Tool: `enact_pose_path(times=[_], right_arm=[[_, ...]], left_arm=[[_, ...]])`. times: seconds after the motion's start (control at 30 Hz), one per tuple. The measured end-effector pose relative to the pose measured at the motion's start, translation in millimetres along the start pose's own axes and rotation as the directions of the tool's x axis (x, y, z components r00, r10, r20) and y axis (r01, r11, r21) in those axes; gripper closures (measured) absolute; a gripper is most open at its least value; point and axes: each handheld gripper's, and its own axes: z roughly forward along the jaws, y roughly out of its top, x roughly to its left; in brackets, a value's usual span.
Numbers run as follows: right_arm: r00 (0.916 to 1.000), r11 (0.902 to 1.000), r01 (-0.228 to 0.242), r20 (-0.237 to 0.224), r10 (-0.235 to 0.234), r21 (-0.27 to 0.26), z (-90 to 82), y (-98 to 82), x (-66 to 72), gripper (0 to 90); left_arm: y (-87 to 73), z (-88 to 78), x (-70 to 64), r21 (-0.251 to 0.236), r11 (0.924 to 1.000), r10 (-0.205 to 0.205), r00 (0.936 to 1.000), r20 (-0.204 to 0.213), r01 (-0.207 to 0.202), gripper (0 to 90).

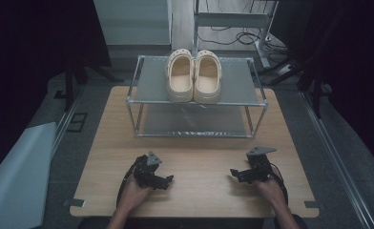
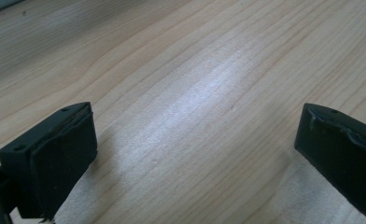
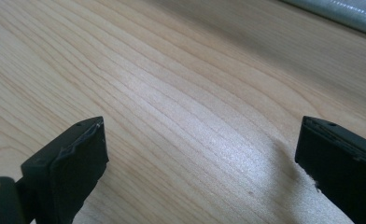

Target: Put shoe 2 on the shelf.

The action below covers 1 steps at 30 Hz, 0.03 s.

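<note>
Tongs at rest: my left gripper (image 1: 168, 180) and right gripper (image 1: 233, 172) lie on the table (image 1: 199, 191), jaws wide and empty. Ahead of both, well apart, the clogs (image 1: 193, 76) sit paired on the rack (image 1: 194, 101). Placing looks finished; next, I'd judge, nothing but holding clear. Beyond lies a dark room.

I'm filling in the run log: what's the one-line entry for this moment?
left gripper: open, empty, low over table | right gripper: open, empty | clogs: paired on rack top shelf
</note>
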Motion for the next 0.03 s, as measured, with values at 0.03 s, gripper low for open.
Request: enact_pose_path(times=[0.03], right_arm=[[1.0000, 1.0000, 0.001, 0.001, -0.001, 0.002, 0.4, -0.4, -0.3, 2.0]], left_arm=[[0.3, -0.1, 0.5, 0.000, 1.0000, 0.000, 1.0000, -0.001, 0.000, 0.0]])
